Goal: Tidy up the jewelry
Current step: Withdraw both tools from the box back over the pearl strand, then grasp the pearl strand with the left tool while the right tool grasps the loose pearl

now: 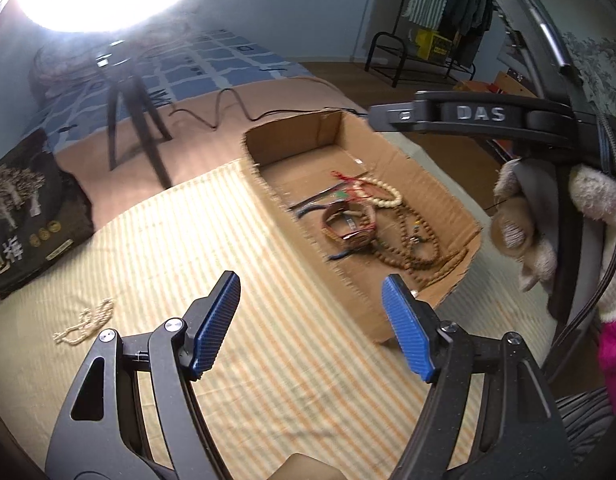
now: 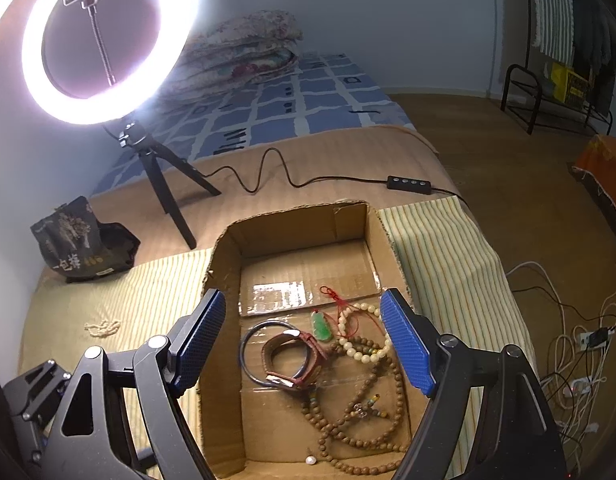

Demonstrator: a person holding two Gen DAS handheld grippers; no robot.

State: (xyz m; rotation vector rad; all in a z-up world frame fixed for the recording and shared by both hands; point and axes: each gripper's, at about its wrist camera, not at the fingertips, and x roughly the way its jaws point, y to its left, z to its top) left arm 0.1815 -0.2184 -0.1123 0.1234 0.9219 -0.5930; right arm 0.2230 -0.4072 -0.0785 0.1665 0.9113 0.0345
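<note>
A: Left hand-held gripper?
B: Fingers spread wide, nothing between them, above the striped mat on the bed. Cardboard box sits at its 1 o'clock.
A: Right hand-held gripper?
B: Also spread, empty, hanging over the box's open top.
A: Jewelry?
B: Mostly inside the box: brown wooden bead necklace at 6 o'clock of the floor, cream bead bracelet just above it, green jade pendant on a red cord, brown leather strap overlapping a dark bangle, one loose pearl near the front wall.
A: Anything outside?
B: Cream bead strand lies on the mat, 9 o'clock of the left gripper, well apart from the box.
A: Background?
B: Ring light on tripod at 11 o'clock, black printed bag at 9.
</note>
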